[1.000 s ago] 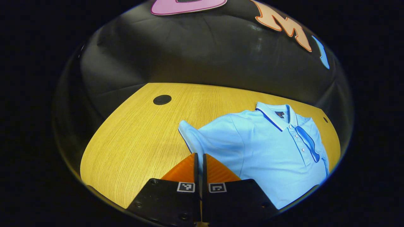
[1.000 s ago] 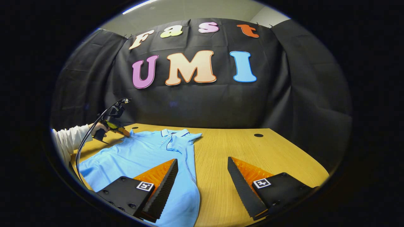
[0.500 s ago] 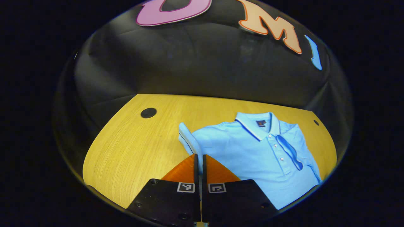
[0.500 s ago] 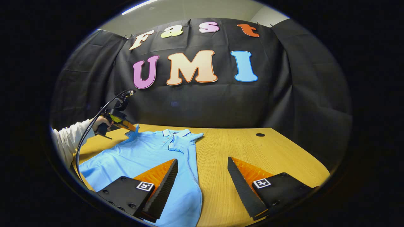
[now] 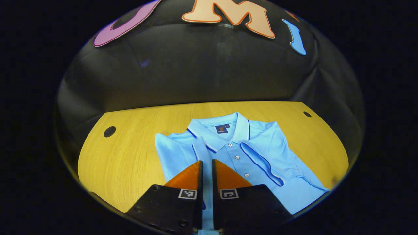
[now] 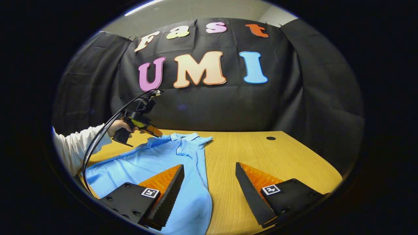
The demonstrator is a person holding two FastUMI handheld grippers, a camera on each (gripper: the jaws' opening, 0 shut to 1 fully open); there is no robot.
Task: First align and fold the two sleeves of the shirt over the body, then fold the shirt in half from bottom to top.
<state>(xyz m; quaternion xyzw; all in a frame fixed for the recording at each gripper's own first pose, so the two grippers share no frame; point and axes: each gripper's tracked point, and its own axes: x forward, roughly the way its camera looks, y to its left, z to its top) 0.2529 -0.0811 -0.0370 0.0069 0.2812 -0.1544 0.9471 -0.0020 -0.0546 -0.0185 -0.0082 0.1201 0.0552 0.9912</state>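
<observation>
Sleeve [image 5: 205,153] pinched in left gripper [image 5: 207,162] — its end hidden behind jaws.

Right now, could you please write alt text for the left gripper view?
The left tool, nearly shut, holds a sleeve over the chest of a light blue polo shirt lying on a wooden table.

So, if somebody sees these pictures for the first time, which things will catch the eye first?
First the light blue shirt, lying face up on the yellow wooden table with its collar toward the black wall. Next, the left gripper, its fingers nearly together on blue cloth above the shirt's chest. Then the right gripper, open wide over the shirt's edge and bare table.
</observation>
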